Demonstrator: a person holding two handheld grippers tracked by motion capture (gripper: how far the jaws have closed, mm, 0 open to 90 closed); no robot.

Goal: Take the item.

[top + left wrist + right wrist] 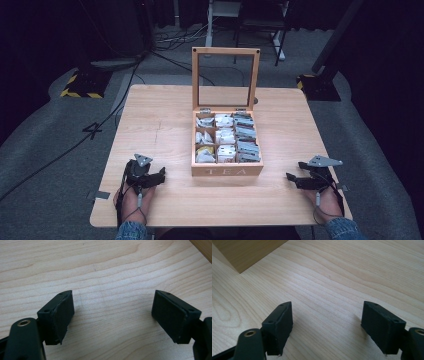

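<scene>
Black left tongs (pixel 159 175), resting low on the near left part of the pale wood tabletop (pixel 160 120), jaws spread wide with only bare wood grain between them. Same story seen along their own jaws in the left gripper view (pixel 112 312): pads well apart, nothing pinched, nothing touched by the pads. Held from behind by a hand (pixel 131 200) coming in from the near edge.

Black right tongs (pixel 295 176) too, at the near right of the tabletop, likewise gaping, clamped on nothing. Seen from their own camera (pixel 327 322): both pads standing far apart over bare wood, with a corner of the box (pixel 244 252) showing at the upper left, well apart from the jaws. Gripped by the other hand (pixel 330 197).

Between both tongs, wooden tea box (pixel 227 170) in the middle of the tabletop, lid (pixel 225 80) standing upright and open at the back. Inside, rows of compartments packed with tea bags (pixel 225 136), white and grey. Both tongs pointing inward toward the box front, each short of it, neither touching it.
</scene>
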